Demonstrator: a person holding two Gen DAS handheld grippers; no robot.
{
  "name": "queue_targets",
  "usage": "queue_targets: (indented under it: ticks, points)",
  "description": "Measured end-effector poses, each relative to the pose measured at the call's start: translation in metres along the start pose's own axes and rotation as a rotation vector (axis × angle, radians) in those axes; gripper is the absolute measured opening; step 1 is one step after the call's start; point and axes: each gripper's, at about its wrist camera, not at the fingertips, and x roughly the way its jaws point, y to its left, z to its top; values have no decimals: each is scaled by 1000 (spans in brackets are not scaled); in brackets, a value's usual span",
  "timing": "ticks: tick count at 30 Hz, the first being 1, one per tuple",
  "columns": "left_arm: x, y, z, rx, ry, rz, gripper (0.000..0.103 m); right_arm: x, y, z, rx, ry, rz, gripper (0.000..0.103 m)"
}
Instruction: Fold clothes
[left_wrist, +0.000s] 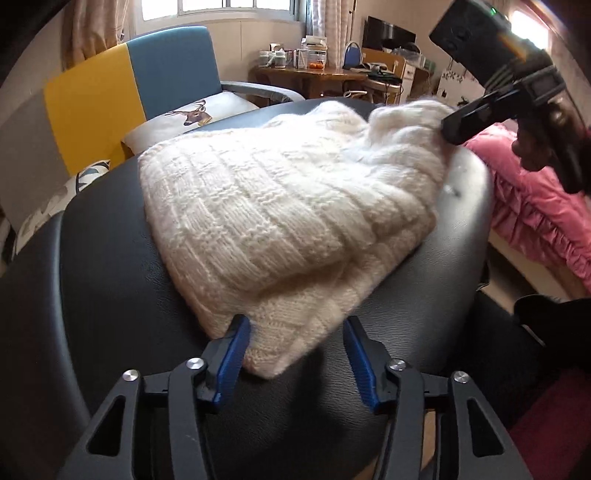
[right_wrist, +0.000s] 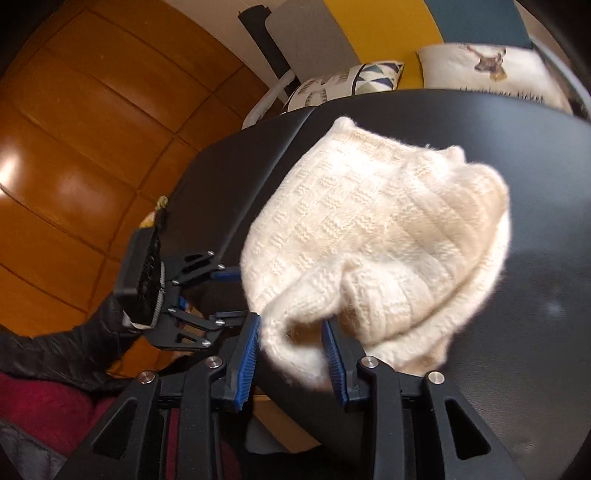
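A cream knitted sweater (left_wrist: 280, 218), partly folded, lies across the middle of a black padded table (left_wrist: 96, 280), its long axis running from my left claw (left_wrist: 295, 350) toward my right claw (right_wrist: 291, 350). My left claw is nearer the hem corner, which lies between its half-open pads; I cannot tell if they touch it. My right claw pinches a blurred fold at the opposite edge. The sweater's underside and sleeves are hidden.
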Motion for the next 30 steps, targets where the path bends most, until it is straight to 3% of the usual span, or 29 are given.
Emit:
queue_targets:
  ticks: [2,3,5,6,10,11,14,16,20,22,23,24,27,28,30]
  points:
    - [6,2,0,26,0,21,42,14,0,0,-20,44,-23,34]
    - [10,4,-1,39,3,39,31,20,1,-2,-43,61,-53,34]
    - [11,6,-3,60,-3,56,19,29,7,-7,-68,89,-91,13]
    - [9,7,-3,69,-11,58,12,24,12,-10,-75,67,-79,11]
    - [-1,11,-6,108,-41,64,9,-18,23,-26,-116,-76,36,7]
    - [-7,10,-10,139,-48,59,9,-20,15,-33,-104,-67,5,7]
    - [-15,14,-21,200,-30,43,9,7,-27,-58,-23,84,-209,5]
    - [-11,18,-27,207,-3,28,9,20,-41,-71,16,106,-238,3]
    - [-10,19,-30,234,16,29,9,14,-39,-77,28,59,-244,3]
    - [-10,16,-30,269,25,44,9,1,-38,-78,52,21,-221,7]
    - [-10,15,-30,284,30,50,9,-14,-38,-77,79,-39,-192,23]
    - [-10,15,-29,285,33,46,9,-29,-38,-77,107,-98,-163,31]
    - [-9,14,-28,281,35,47,9,-63,-44,-73,182,-278,-35,37]
    - [-8,13,-28,281,36,44,9,-69,-47,-71,209,-330,17,46]
    - [-6,11,-28,285,38,43,9,-60,-55,-59,265,-352,18,51]
